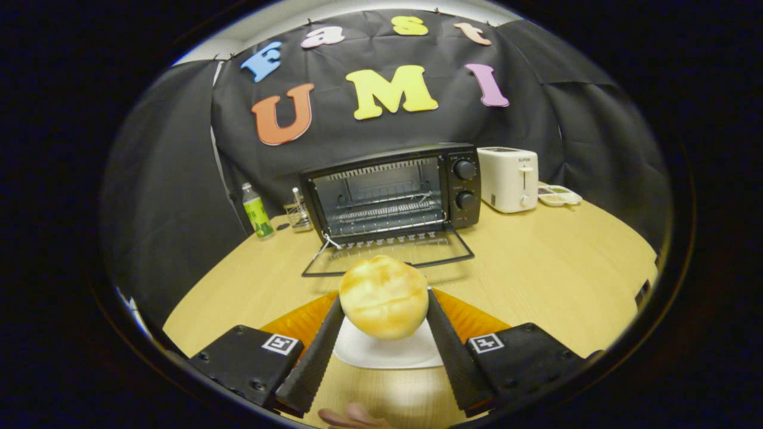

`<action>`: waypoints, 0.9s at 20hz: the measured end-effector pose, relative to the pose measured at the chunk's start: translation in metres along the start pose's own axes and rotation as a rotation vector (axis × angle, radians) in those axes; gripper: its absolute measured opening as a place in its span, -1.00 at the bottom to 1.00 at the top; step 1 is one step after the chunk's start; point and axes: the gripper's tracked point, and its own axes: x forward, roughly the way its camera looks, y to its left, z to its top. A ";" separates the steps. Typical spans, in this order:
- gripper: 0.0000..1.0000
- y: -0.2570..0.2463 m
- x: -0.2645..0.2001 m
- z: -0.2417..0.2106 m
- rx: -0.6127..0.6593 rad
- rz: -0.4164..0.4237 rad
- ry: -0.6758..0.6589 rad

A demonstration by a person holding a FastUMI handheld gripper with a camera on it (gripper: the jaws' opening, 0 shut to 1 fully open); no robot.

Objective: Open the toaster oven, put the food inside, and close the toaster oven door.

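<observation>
The fingers (384, 304) pinch a bun (384, 296) from both sides above a white plate (387, 351) at the bench's (536, 274) near edge. Beyond, toward the far edge, the oven (393, 187) stands, door (387, 253) open flat.

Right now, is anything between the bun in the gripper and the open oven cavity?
Nothing visible blocks it. The gripper is shut on the bun, above the white plate. Ahead, the toaster oven stands open; its door lies flat on the table, so carry the bun over it.
</observation>
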 end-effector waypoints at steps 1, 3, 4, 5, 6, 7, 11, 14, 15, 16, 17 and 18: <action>0.78 0.004 0.001 0.003 0.045 0.028 -0.018; 0.78 0.014 0.004 0.011 0.159 0.099 -0.052; 0.78 0.015 0.007 0.016 0.205 0.126 -0.072; 0.77 0.014 0.011 0.021 0.239 0.138 -0.093; 0.77 0.013 0.017 0.029 0.268 0.151 -0.124; 0.77 0.014 0.022 0.036 0.297 0.165 -0.146; 0.77 0.019 0.061 0.066 0.380 0.217 -0.197; 0.77 0.021 0.101 0.082 0.355 0.213 -0.207; 0.78 0.021 0.115 0.084 0.345 0.210 -0.200; 0.78 0.021 0.129 0.086 0.347 0.205 -0.193; 0.78 0.020 0.143 0.086 0.349 0.191 -0.172; 0.78 0.020 0.154 0.089 0.356 0.194 -0.161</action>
